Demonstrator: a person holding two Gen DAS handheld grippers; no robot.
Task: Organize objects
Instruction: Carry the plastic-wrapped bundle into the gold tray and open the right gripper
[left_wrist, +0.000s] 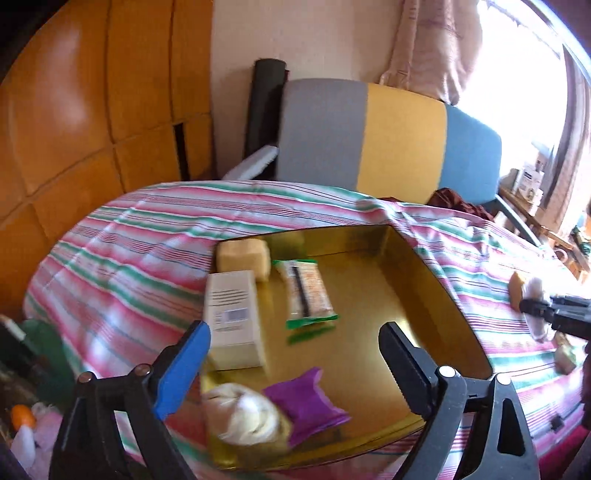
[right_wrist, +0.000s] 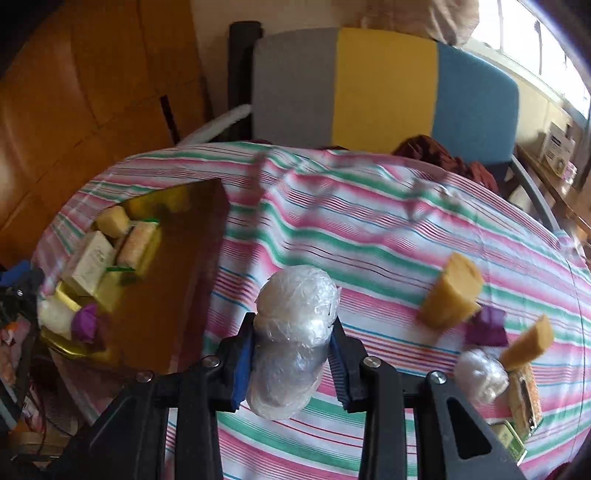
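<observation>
A gold tin tray (left_wrist: 417, 280) lies on the striped cloth. In it are a white box (left_wrist: 232, 317), a yellow sponge (left_wrist: 243, 256), a green-edged snack packet (left_wrist: 306, 291), a purple pouch (left_wrist: 306, 402) and a plastic-wrapped white ball (left_wrist: 240, 413). My left gripper (left_wrist: 295, 354) is open and empty above the tray's near end. My right gripper (right_wrist: 291, 354) is shut on a plastic-wrapped bundle (right_wrist: 295, 332), held above the cloth right of the tray (right_wrist: 192, 266). It also shows at the right edge of the left wrist view (left_wrist: 535, 314).
On the cloth at the right lie two yellow sponges (right_wrist: 450, 291), (right_wrist: 528, 343), a purple pouch (right_wrist: 487, 326), a wrapped ball (right_wrist: 480, 376), a snack packet (right_wrist: 524, 398) and a small green box (right_wrist: 511, 439). A grey, yellow and blue chair (right_wrist: 384, 85) stands behind the table. Clutter lies below the left edge.
</observation>
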